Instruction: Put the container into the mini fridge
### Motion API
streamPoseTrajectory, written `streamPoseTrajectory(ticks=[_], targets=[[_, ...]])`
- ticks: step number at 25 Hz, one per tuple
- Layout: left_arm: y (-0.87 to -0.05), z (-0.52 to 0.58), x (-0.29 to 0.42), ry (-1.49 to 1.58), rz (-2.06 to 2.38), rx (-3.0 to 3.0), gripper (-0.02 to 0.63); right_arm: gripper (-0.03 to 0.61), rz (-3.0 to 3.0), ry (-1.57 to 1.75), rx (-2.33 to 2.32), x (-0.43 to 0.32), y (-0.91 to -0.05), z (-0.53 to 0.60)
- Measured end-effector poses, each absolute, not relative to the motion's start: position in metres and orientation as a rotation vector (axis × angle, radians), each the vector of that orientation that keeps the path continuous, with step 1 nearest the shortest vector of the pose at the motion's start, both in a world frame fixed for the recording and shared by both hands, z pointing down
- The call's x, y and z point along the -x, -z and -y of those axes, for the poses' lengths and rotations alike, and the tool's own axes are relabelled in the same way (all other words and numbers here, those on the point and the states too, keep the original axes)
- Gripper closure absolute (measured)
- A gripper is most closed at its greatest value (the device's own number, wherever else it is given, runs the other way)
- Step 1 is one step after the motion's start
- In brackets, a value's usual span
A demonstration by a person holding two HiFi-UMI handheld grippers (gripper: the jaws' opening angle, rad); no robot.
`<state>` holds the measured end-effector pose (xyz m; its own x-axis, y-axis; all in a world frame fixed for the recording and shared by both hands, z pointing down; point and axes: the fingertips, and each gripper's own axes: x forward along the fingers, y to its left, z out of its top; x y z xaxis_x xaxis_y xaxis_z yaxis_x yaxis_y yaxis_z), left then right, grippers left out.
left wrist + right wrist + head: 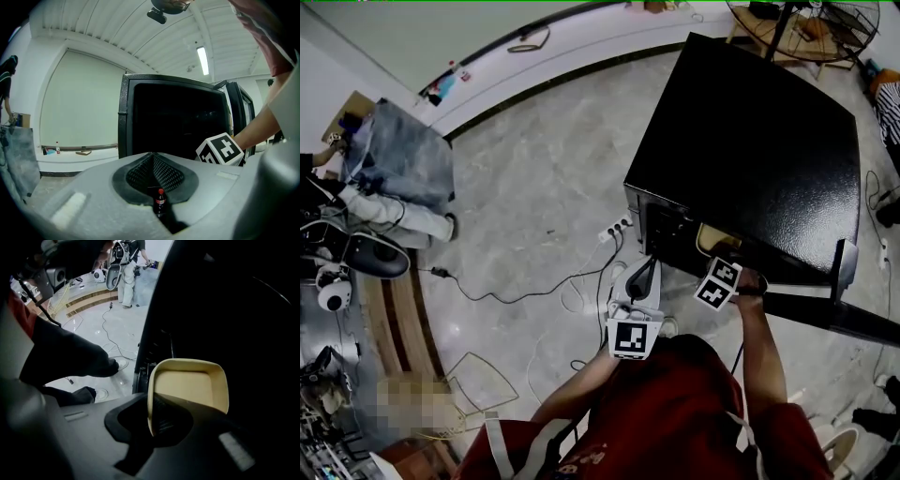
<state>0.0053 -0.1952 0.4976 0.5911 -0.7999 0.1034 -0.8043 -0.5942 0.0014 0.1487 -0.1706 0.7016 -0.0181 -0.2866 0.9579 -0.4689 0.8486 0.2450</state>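
Note:
The black mini fridge (750, 141) stands at the upper right of the head view, its door (834, 319) swung open toward me. In the right gripper view my right gripper (152, 416) is shut on the near rim of a shallow beige container (190, 385), which is tilted up inside the dark fridge opening. From the head view the container (710, 240) shows just inside the fridge front, with the right gripper (717, 262) behind it. My left gripper (645, 272) hangs beside it to the left, outside the fridge (178, 117). Its jaws (153, 161) are shut with nothing held.
A white power strip (614, 230) and loose cables lie on the marble floor left of the fridge. A standing fan (806, 23) is behind the fridge. A person in jeans (398, 164) sits at the far left among equipment. A small bottle (160, 199) shows past the left jaws.

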Motion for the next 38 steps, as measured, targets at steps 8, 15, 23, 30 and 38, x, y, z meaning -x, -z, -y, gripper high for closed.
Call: streamPoseTrajectory(ticks=[8,15,23,30,38], targets=[[-0.501,0.191,-0.004,-0.175,1.391,-2.766,0.609,0.563,1.605,-0.133,-0.617,-0.16,-0.704,0.198],[-0.501,0.189,-0.002,-0.174,1.406,-2.757,0.609,0.556,1.595,-0.081,-0.635,-0.169,-0.704,0.224],[-0.502,0.185,-0.001,-0.181,1.418,-2.755,0.609,0.536,1.535,-0.007,-0.71,-0.182,-0.707,0.246],[-0.499,0.181,0.0,-0.193,1.429,-2.75,0.609,0.39,1.519,0.073,-0.804,-0.183,-0.696,0.256],[-0.497,0.172,0.0,-0.202,1.446,-2.741,0.609,0.35,1.597,0.13,-0.944,-0.163,-0.659,0.241]])
